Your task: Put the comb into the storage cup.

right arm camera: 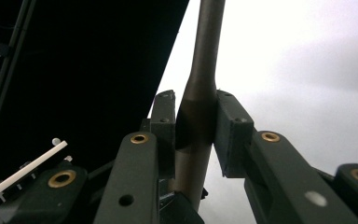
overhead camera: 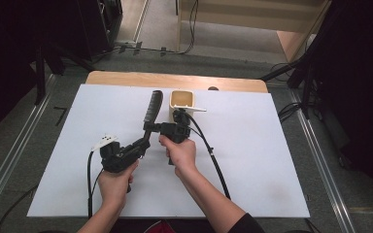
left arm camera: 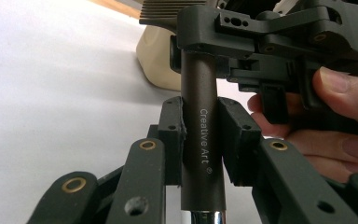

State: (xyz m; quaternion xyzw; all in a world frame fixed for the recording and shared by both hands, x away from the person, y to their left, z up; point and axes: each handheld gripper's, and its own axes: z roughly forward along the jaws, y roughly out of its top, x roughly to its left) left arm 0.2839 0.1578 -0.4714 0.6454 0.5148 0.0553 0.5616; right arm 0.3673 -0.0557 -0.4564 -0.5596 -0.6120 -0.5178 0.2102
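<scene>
Two forearms come up from the bottom edge of the high view, each hand wrapped round a gripper above the white table (overhead camera: 252, 160). Nearest is the left gripper (overhead camera: 145, 141), angled up and to the right; its pads pinch the brown handle of a comb-like brush (overhead camera: 153, 109), and in the left gripper view that handle (left arm camera: 202, 140), printed "Creative Art", stands upright between the two black pads, touching both. Just beyond, the right gripper (overhead camera: 155, 127) is pressed together on the same handle, higher up its length; the right gripper view shows its pads clamped on the brush (right arm camera: 200, 112) where the shaft narrows. So the brush is held off the table by both grippers at once, its dark toothed head pointing away from the person. Farther off, just beside that head, a cream cup (overhead camera: 182, 102) stands upright on the table.
</scene>
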